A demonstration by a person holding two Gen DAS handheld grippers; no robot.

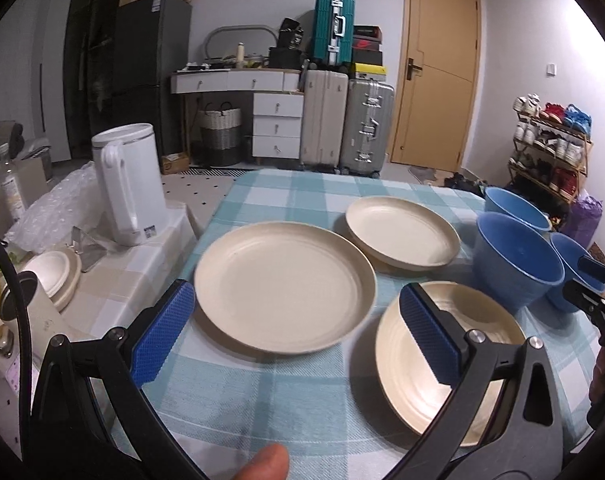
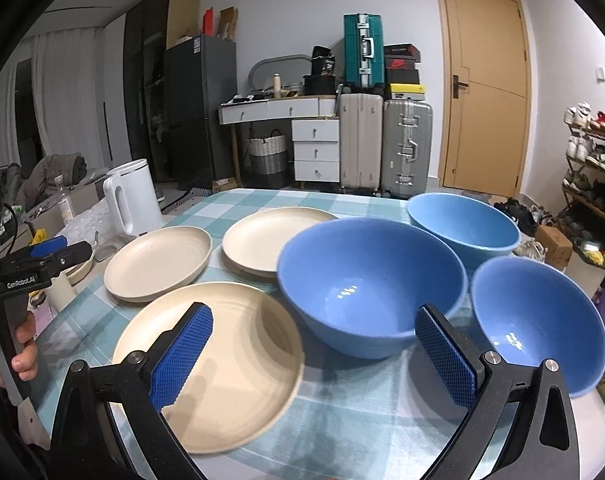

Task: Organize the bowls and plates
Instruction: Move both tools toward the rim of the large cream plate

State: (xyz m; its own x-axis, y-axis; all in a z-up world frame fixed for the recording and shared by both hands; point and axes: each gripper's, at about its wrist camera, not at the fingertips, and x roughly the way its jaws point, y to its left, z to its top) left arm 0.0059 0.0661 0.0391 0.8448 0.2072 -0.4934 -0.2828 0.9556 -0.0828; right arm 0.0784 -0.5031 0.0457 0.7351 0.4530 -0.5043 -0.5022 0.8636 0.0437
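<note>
The left hand-held gripper (image 1: 294,344) hangs over the near left part of the counter (image 1: 286,392), its blue, diamond-textured pads (image 1: 164,336) wide apart and holding nothing. Between and just beyond them lies a round cream plate (image 1: 284,286) with a smooth matte surface and a low raised rim. A second cream plate (image 1: 402,232) sits farther off to the right, and a third (image 1: 406,364), with faint concentric rings, lies near, partly under the right pad.

The right hand-held gripper (image 2: 314,354) is also spread open and empty, above that near plate (image 2: 238,360) and the closest of three glossy blue bowls (image 2: 370,284). The other two bowls stand right (image 2: 538,324) and far right (image 2: 462,224), all upright and close together.

The counter wears a soft blue-and-white checked cloth. To the left, a lower surface carries a white plastic kettle (image 1: 128,184), bubble wrap (image 1: 58,208) and a small cream dish (image 1: 58,276). Beyond stand suitcases (image 1: 346,124), a white drawer unit (image 1: 276,124), a wooden door (image 1: 438,68) and a shoe rack (image 1: 550,148). A fingertip (image 1: 264,462) shows at the bottom edge of the left view.
</note>
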